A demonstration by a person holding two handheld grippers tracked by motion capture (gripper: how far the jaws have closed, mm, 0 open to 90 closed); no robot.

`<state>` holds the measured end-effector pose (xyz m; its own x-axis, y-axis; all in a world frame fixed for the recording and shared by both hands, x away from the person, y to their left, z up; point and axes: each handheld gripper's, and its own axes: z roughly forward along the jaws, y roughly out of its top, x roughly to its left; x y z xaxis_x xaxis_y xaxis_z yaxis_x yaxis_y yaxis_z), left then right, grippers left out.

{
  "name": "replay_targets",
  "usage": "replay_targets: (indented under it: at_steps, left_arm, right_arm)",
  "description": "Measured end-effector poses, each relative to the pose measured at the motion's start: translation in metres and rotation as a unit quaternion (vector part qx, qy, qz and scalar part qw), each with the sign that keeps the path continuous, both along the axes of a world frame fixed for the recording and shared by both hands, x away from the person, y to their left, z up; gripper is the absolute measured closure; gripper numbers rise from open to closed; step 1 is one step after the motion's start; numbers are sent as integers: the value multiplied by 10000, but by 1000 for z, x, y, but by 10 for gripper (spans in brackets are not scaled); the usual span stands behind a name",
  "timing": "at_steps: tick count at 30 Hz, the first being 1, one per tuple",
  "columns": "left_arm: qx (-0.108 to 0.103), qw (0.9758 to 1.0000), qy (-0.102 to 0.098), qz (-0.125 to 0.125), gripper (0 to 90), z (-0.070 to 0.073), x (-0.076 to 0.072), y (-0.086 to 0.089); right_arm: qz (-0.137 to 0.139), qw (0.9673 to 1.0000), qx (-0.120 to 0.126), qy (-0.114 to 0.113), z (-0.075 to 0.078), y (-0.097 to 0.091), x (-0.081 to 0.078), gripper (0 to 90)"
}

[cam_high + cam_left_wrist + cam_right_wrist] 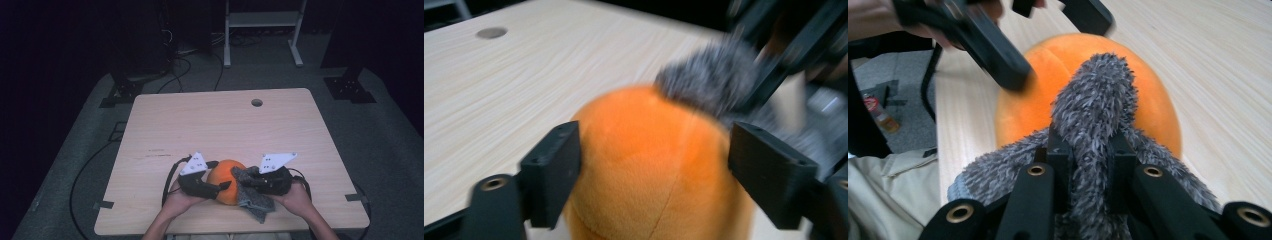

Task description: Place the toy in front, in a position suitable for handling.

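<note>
Orange plush ball (223,181) near the table's (215,125) near edge, between both hands. Left gripper (654,165) part-open around the ball, one jaw on each flank; pad contact impossible to judge through the blur. Right gripper (1087,157) pinched tight on a grey fuzzy cloth (1095,100), draped against the ball's right side and top.

The wooden table (220,125) has a round hole (256,102) at its far side. An orange plush (225,182) and a grey cloth (255,200) lie near its near edge.
</note>
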<state>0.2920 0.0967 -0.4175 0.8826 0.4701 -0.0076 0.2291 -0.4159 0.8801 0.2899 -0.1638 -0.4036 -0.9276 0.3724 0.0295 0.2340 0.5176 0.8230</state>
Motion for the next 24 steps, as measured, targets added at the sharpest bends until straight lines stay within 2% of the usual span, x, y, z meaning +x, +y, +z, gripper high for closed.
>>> replay_targets:
  at_steps: [3,5,7,9,10,11,12,14,15,17,19,22,24]
  left_arm:
    - [128,9997,156,120,286,-7,6,13]
    - [-52,9988,468,139,276,-7,12,24]
    - [-242,9987,454,59,203,-2,12,23]
    - [-447,9982,358,-157,148,3,10,18]
    - [-343,9989,261,-183,154,3,8,14]
    - [-59,9999,139,-71,171,1,7,11]
    - [147,9998,94,-51,202,-3,7,10]
    - [47,9999,137,-45,229,-8,8,15]
    - [80,9998,201,-8,239,-9,9,19]
    - [41,9994,332,-14,244,-11,11,25]
    - [4,9993,367,-65,243,-10,12,26]
    - [-97,9992,349,-171,209,-7,11,25]
    - [-131,9988,453,-142,156,-5,13,23]
  right_arm:
    - [-20,9999,-50,146,-9,-5,3,772]
    - [-115,9994,-185,256,-16,-8,6,772]
    - [-118,9994,-111,319,-18,-6,7,771]
    - [-49,9997,-117,231,-17,1,5,771]
    - [1,9997,-123,218,-16,4,4,771]
    - [30,9997,-139,180,-16,7,3,772]
    - [41,9997,-153,159,-17,8,2,771]
    - [29,9995,-170,259,-19,4,4,772]
    - [10,9994,-214,273,-21,2,5,772]
    - [-113,9985,-401,355,-26,-3,9,771]
    - [-147,9987,-262,415,-25,-6,11,771]
    - [-95,9994,66,328,-16,-1,10,770]
    - [-50,9994,42,326,-17,3,10,770]
